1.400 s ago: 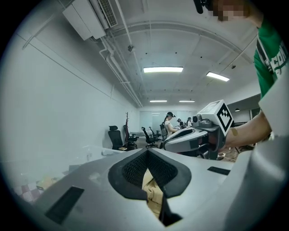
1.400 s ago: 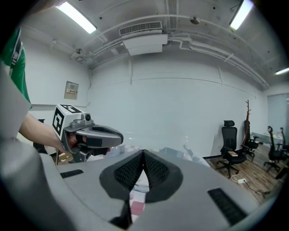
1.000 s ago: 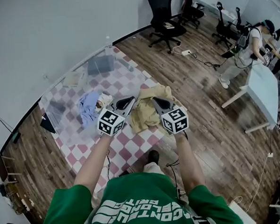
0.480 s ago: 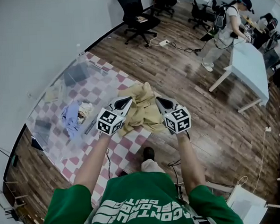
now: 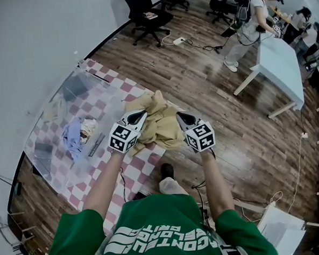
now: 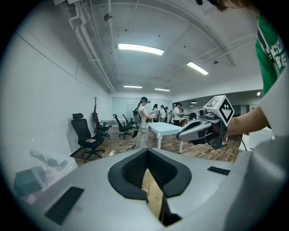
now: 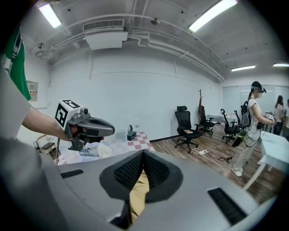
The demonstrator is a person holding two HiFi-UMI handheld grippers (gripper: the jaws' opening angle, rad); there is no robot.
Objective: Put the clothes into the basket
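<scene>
A tan garment (image 5: 160, 124) hangs bunched between my two grippers, over the near right edge of the checkered table (image 5: 126, 89). The left gripper (image 5: 139, 116) is shut on its left side; tan cloth (image 6: 151, 193) shows pinched between the jaws in the left gripper view. On the garment's right side the right gripper (image 5: 180, 117) is shut too, with tan cloth (image 7: 137, 190) in its jaws. A blue cloth (image 5: 71, 139) and a white cloth (image 5: 88, 126) lie on the table under clear plastic (image 5: 66, 105). I cannot make out a basket for certain.
A white wall runs along the table's far side. Black office chairs (image 5: 143, 15) stand at the back, with cables (image 5: 197, 44) on the wood floor. A white table (image 5: 283, 63) and a standing person (image 5: 243, 22) are at the right. My shoe (image 5: 166, 171) is below the garment.
Both grippers stay shut on the tan garment. The table has slid left and down in the head view, and the room on the right shows more. The garment hangs more bunched between the grippers.
</scene>
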